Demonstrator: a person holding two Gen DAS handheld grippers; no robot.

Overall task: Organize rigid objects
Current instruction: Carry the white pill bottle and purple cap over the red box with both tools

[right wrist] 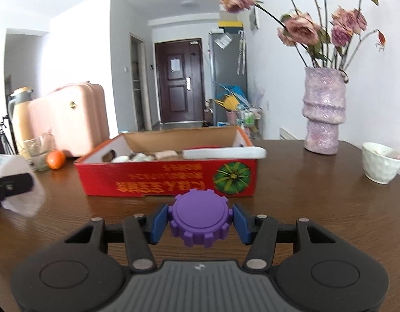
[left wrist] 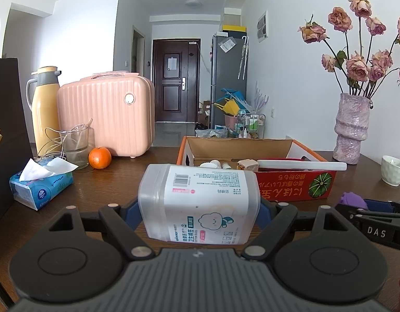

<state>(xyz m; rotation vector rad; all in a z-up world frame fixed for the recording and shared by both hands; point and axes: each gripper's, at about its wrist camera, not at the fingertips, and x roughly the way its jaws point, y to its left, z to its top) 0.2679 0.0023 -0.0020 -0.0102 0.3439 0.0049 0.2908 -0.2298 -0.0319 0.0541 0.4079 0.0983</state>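
Your left tool (left wrist: 198, 212) pinches a frosted, rounded plastic cotton-swab tub (left wrist: 200, 205) by its sides, lying tilted above the dark wood-grain table (left wrist: 109, 184). Your right tool (right wrist: 200, 221) clamps a purple, notched-edge plastic disc (right wrist: 200, 218) between its blue pads, just before the red cardboard box (right wrist: 168, 179). That open box holds a long white flat piece (right wrist: 223, 153), a beige block (right wrist: 165, 154) and small white jars (right wrist: 137, 157).

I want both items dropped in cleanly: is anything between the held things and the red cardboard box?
Nothing visible: only bare brown wooden table lies between the purple ridged plastic cap and the red cardboard box, and before the clear cotton-swab container.
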